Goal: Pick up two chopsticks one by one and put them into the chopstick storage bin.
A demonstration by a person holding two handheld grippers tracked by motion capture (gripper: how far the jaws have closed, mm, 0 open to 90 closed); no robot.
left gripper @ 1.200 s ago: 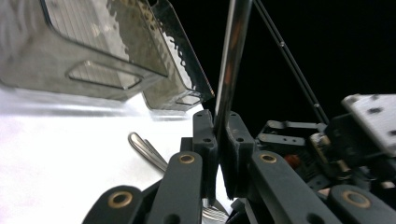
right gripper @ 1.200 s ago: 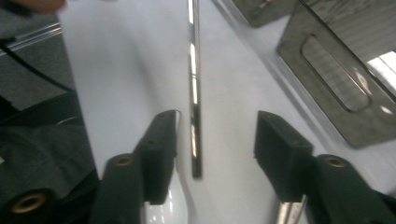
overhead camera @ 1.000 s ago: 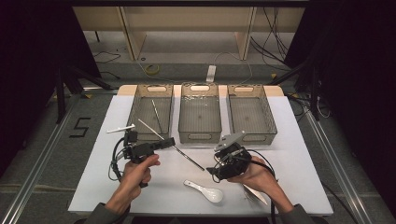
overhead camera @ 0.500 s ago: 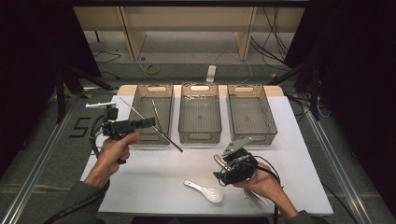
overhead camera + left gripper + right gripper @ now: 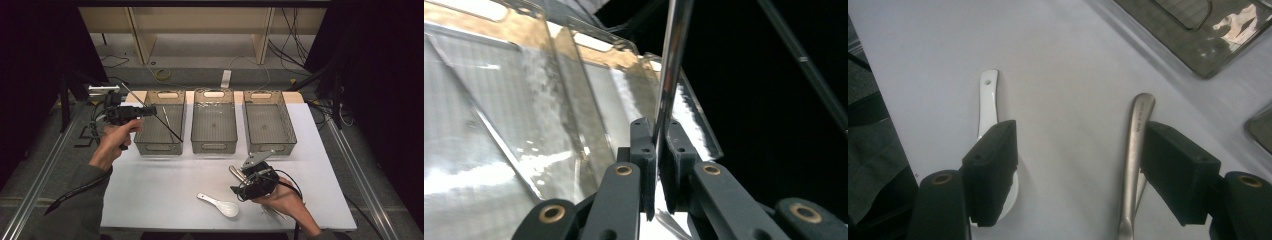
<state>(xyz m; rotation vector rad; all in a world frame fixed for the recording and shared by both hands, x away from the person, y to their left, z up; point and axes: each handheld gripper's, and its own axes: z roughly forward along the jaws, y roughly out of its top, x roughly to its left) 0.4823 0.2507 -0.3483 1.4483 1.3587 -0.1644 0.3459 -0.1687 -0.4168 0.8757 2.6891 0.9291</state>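
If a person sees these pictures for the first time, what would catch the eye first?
Probably the left tool, shut on a thin metal rod held over the left bin of three clear bins at the table's far side. Next, the white spoon lying near the front edge, beside the open right tool.

Polished metal chopstick [image 5: 672, 65]; glossy white spoon [image 5: 987, 102]

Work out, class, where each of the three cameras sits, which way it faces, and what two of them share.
High view: above the person's side, facing forward and down on the white table; both forearms enter below.
Left gripper view: rides the left tongs, shut on a metal chopstick, facing the clear bins.
Right gripper view: rides the right tongs, facing down at table.
Shared: the white spoon.
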